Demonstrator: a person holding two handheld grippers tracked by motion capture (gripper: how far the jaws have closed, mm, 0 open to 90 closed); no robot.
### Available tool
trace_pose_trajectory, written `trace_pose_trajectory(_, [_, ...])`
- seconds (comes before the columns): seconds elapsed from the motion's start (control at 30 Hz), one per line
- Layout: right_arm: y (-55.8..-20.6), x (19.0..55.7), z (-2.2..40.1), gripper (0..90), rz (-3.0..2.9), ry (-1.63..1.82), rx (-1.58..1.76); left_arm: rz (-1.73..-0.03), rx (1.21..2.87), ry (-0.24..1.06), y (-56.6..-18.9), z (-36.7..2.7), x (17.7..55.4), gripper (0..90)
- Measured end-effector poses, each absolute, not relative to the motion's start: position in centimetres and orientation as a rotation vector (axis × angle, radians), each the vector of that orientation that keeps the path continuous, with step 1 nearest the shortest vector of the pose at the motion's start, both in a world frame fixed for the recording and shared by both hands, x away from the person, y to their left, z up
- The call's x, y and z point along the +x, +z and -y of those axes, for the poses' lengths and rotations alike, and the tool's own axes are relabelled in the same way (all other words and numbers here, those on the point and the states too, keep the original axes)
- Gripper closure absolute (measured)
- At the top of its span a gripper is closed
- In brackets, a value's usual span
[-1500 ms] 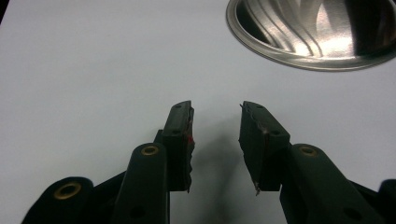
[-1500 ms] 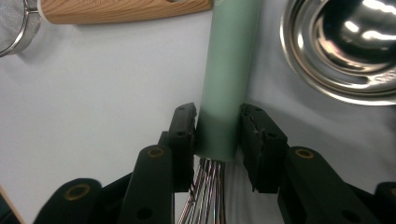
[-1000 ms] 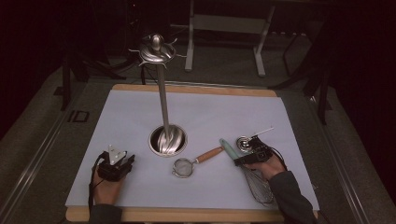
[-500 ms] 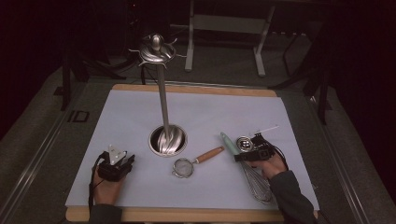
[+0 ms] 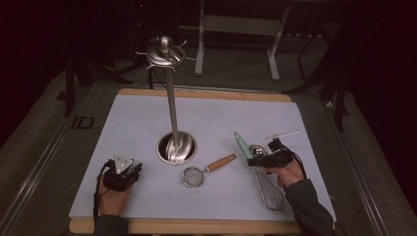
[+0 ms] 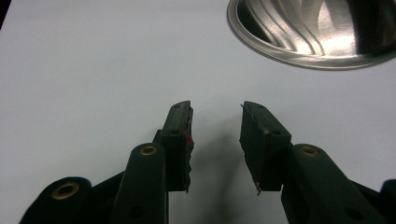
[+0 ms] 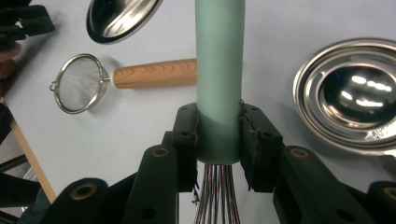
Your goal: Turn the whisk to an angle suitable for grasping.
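Right gripper [image 7: 218, 135] clamped on the whisk [image 7: 219, 70]; left gripper [image 6: 215, 140] parted over bare sheet.

The right gripper view shows the 2 pads pressing the whisk's green handle just above its wires, detail too small to tell from above. There the whisk lies at 4 o'clock of the steel stand [image 5: 176, 146], the strainer [image 5: 202, 171] between them, a steel cup [image 7: 362, 105] beside. The left gripper holds nothing. White sheet [image 5: 133, 123] on a wooden board; dark room. Free space lies toward 12 o'clock.
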State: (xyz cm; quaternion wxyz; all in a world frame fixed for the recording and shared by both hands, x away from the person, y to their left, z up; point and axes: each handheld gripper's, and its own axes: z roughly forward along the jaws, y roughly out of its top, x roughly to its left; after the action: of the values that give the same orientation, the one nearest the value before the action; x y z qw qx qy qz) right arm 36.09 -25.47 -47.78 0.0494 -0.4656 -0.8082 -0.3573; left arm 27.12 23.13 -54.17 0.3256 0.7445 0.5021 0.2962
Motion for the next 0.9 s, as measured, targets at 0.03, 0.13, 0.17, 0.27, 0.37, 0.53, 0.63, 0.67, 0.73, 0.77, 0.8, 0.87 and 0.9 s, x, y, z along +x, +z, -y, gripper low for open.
trace_pose_trajectory(0.03, [-47.7, 36.1, 25.5, 69.5, 2.463, -1.098, -1.414, -1.316, 1.951, 0.776, -54.2, -23.1, 27.1, 63.6])
trace_pose_trajectory(0.13, [-47.3, 36.0, 25.4, 69.5, 2.461, -1.128, -1.398, -1.317, 1.951, 0.776, -54.2, -23.1, 27.1, 63.6])
trace_pose_trajectory(0.17, [-47.1, 36.0, 25.4, 69.5, 2.459, -1.142, -1.389, -1.317, 1.951, 0.776, -54.2, -23.1, 27.1, 63.6])
trace_pose_trajectory(0.27, [-46.8, 35.9, 25.2, 69.4, 2.466, -1.164, -1.354, -1.317, 1.952, 0.777, -54.2, -23.1, 27.1, 63.5])
trace_pose_trajectory(0.37, [-46.5, 35.8, 24.9, 69.5, 2.475, -1.178, -1.333, -1.317, 1.951, 0.778, -54.2, -23.1, 27.1, 63.6])
trace_pose_trajectory(0.53, [-46.2, 35.7, 24.5, 69.5, 2.476, -1.216, -1.299, -1.319, 1.948, 0.775, -54.2, -23.1, 27.1, 63.5])
trace_pose_trajectory(0.63, [-46.1, 35.7, 24.3, 69.5, 2.477, -1.224, -1.29, -1.32, 1.946, 0.773, -54.2, -23.1, 27.1, 63.5])
trace_pose_trajectory(0.67, [-46.1, 35.7, 24.2, 69.5, 2.478, -1.229, -1.288, -1.32, 1.947, 0.774, -54.2, -23.1, 27.1, 63.5])
trace_pose_trajectory(0.73, [-46.1, 35.7, 24.1, 69.5, 2.478, -1.235, -1.281, -1.32, 1.946, 0.774, -54.2, -23.1, 27.1, 63.5])
trace_pose_trajectory(0.77, [-46.1, 35.7, 24.0, 69.5, 2.48, -1.24, -1.275, -1.32, 1.946, 0.774, -54.2, -23.1, 27.1, 63.5])
trace_pose_trajectory(0.8, [-46.0, 35.6, 23.9, 69.5, 2.474, -1.241, -1.273, -1.32, 1.946, 0.774, -54.2, -23.1, 27.1, 63.5])
trace_pose_trajectory(0.87, [-45.9, 35.6, 23.8, 69.5, 2.481, -1.251, -1.25, -1.32, 1.946, 0.775, -54.2, -23.1, 27.1, 63.5])
trace_pose_trajectory(0.9, [-45.8, 35.6, 23.7, 69.5, 2.486, -1.253, -1.243, -1.32, 1.946, 0.775, -54.2, -23.1, 27.1, 63.5])
